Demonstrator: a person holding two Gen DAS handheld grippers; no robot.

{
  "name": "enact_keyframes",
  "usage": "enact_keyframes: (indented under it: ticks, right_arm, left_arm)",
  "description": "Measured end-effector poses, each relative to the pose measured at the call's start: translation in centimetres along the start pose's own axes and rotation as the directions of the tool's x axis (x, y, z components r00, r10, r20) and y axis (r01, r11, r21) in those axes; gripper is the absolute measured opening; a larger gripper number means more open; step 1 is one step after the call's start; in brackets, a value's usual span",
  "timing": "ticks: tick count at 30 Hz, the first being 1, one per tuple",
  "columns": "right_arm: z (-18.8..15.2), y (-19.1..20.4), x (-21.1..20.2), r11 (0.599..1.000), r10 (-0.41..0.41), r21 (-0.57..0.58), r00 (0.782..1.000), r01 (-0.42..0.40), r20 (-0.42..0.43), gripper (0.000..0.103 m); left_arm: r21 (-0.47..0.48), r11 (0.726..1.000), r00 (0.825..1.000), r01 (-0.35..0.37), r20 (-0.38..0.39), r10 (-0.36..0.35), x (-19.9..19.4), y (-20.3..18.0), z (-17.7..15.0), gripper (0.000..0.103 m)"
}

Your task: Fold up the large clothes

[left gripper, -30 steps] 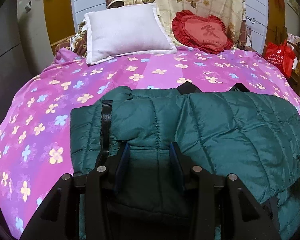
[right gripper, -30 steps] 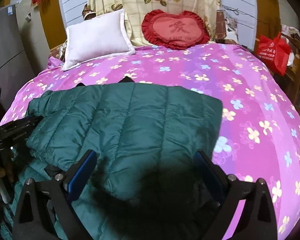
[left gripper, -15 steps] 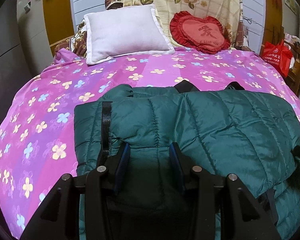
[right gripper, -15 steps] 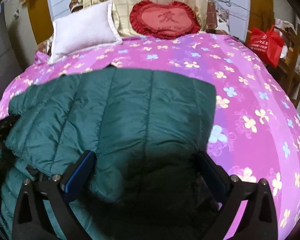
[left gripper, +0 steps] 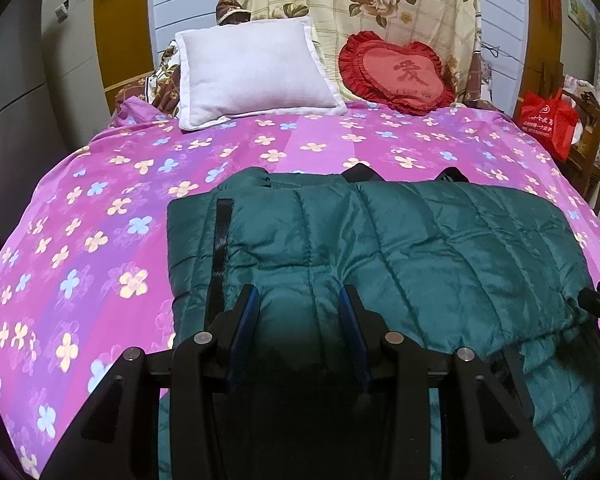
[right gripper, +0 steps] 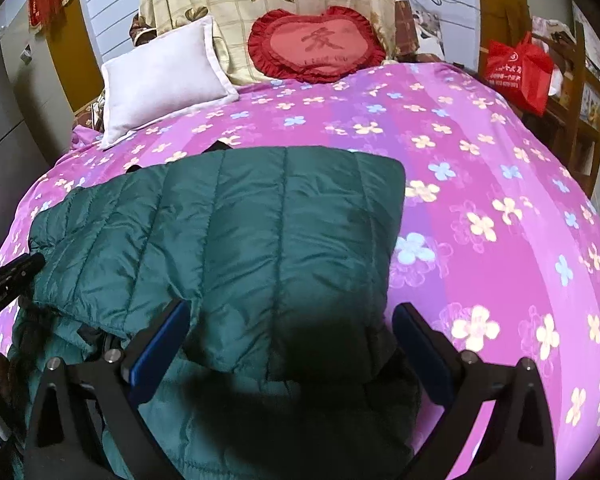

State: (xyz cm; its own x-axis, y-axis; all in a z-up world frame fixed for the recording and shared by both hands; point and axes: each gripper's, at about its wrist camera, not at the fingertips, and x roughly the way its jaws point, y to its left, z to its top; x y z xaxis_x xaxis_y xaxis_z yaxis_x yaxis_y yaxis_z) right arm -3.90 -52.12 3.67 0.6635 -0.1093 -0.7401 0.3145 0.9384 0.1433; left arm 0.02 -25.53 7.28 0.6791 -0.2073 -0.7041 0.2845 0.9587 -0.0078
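A dark green quilted jacket [left gripper: 400,248] lies folded on the pink flowered bed cover [left gripper: 100,208]; it also shows in the right wrist view [right gripper: 240,240]. My left gripper [left gripper: 300,304] hovers over the jacket's near left part, jaws partly apart with nothing between them. My right gripper [right gripper: 292,320] is wide open above the jacket's near right edge, empty. A black zipper strip [left gripper: 222,236] runs along the jacket's left side. Each gripper's tip shows at the edge of the other's view.
A white pillow [left gripper: 252,72] and a red heart cushion [left gripper: 396,72] lean at the head of the bed. A red bag [left gripper: 548,120] sits on wooden furniture at the right. A grey cabinet [left gripper: 16,92] stands at the left.
Both grippers have drawn back and risen slightly from the jacket. The jacket stays folded and has not moved. The right gripper stays wide open.
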Motion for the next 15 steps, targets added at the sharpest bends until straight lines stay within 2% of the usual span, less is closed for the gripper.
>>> enact_keyframes:
  ticks: [11,15]
  right_arm:
    - [-1.4,0.3,-1.6,0.999,-0.026,-0.046,0.999,0.025,-0.020,0.102]
    - [-2.2,0.2,-2.4,0.998,-0.036,-0.059,0.999,0.034,-0.028,0.102]
  left_arm:
    - [-0.007,0.999,0.999,0.038,-0.022,-0.038,-2.9,0.6,-2.0,0.032]
    - [-0.044,0.997,0.997,0.062,-0.052,-0.064,-3.9,1.7,-3.2,0.032]
